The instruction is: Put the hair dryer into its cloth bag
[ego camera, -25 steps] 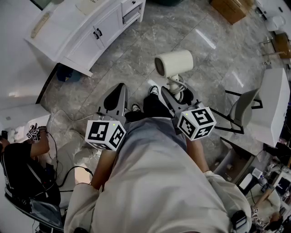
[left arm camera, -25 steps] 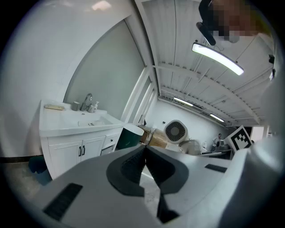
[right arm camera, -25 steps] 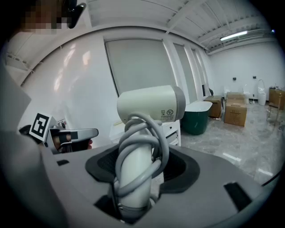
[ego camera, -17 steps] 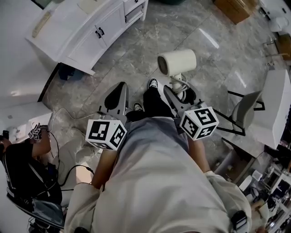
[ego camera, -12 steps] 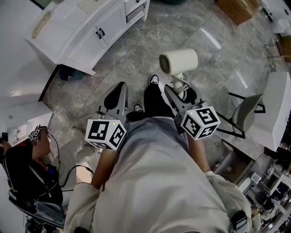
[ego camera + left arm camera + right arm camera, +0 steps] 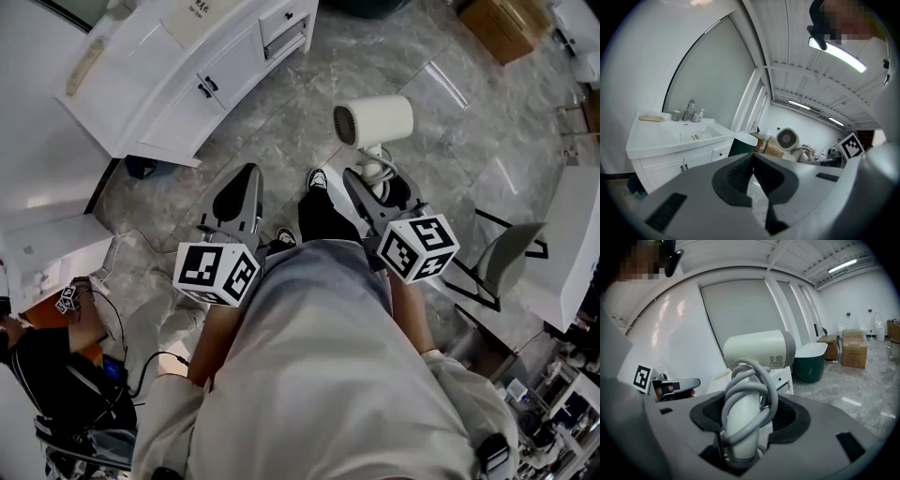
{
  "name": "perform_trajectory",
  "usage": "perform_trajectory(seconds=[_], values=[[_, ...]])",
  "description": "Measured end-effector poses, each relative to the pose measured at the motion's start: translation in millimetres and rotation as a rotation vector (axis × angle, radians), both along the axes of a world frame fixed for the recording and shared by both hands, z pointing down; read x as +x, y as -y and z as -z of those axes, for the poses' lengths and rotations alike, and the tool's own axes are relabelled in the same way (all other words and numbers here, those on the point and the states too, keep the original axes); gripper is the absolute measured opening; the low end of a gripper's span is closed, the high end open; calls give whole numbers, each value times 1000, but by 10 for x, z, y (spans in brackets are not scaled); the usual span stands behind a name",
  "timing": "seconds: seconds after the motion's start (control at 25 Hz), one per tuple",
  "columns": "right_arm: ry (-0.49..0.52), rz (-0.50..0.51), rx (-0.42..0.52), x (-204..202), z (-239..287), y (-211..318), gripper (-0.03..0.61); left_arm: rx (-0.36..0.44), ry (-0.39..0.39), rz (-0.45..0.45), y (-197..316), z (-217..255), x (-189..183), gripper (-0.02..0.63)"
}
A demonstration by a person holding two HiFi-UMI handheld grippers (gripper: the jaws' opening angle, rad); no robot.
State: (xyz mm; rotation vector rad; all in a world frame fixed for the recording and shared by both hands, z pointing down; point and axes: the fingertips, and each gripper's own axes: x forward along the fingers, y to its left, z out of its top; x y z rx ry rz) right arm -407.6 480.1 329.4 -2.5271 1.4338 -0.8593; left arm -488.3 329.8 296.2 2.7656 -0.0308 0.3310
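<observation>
- While both grippers point forward over the grey marble floor (image 6: 281, 122), a white vanity cabinet (image 6: 178, 75) stands at the upper left of the head view, with a basin and a tap (image 6: 689, 109) on its top in the left gripper view
- Left gripper (image 6: 247, 173): its jaws are clenched together, tips touching, with nothing between them (image 6: 753, 154); its marker cube (image 6: 217, 275) sits just ahead of the person's pale shirt
- Between the two grippers, the person's black trouser legs end in two dark shoes with white soles (image 6: 317, 178), both on the floor
- Right gripper (image 6: 361, 183): its jaws grasp the handle of the cream hair dryer (image 6: 380, 120), one pad on each side of the handle (image 6: 747, 416)
- Hair dryer: held upright above the floor, with its barrel lying level above the jaws (image 6: 759, 350) and its grilled end facing the left gripper's side; the grey cord (image 6: 771, 394) is looped round the handle
- Right of the right gripper stands a grey chair (image 6: 511, 248), and a brown cardboard box (image 6: 502, 28) lies at the upper right
</observation>
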Motion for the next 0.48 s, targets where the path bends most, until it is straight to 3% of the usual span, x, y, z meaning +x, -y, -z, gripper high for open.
perform_trajectory(seconds=[0.48], values=[[53,44,25,1214,-80,182,258,34,31,37,155,35,1175,8]])
